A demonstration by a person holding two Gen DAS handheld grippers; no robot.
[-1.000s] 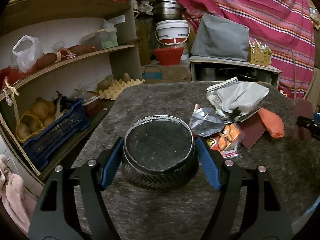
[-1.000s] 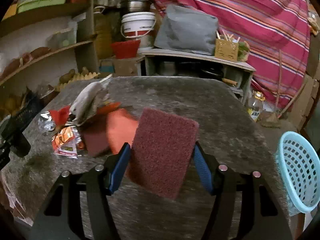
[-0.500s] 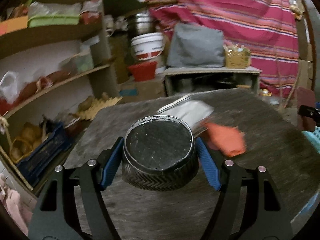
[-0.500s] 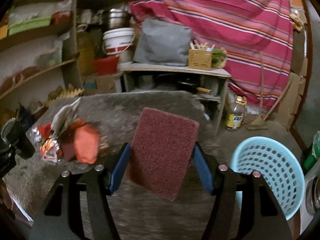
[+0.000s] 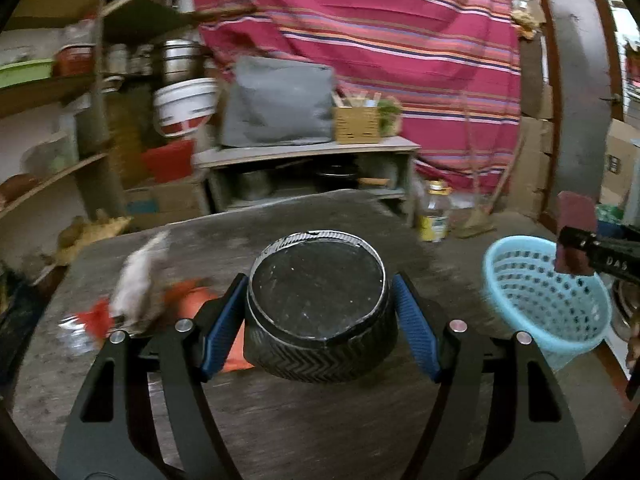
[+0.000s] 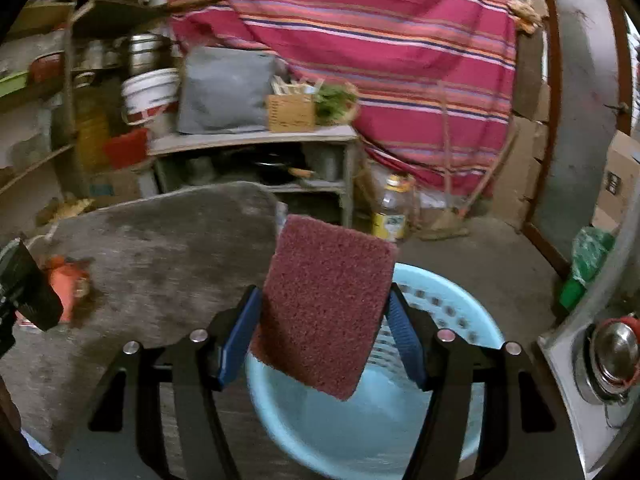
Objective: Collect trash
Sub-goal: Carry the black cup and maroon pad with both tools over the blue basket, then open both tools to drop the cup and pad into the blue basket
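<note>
left tongs (image 5: 320,316): clamping black round container (image 5: 318,304) | blue basket (image 5: 548,300) at right | table (image 5: 280,420) below

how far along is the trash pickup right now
Nothing shows inside the blue basket yet. In hand: the right gripper holds a maroon scouring pad over it; the left gripper holds a black round container. Left: wrappers and orange piece on the table.

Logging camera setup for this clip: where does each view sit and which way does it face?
Left wrist: on the left gripper, facing over the table; its fingers hold a round black container.
Right wrist: on the right gripper, aimed down at the blue basket; holds a maroon scouring pad.
Shared: basket, table, orange wrapper, striped cloth.
</note>
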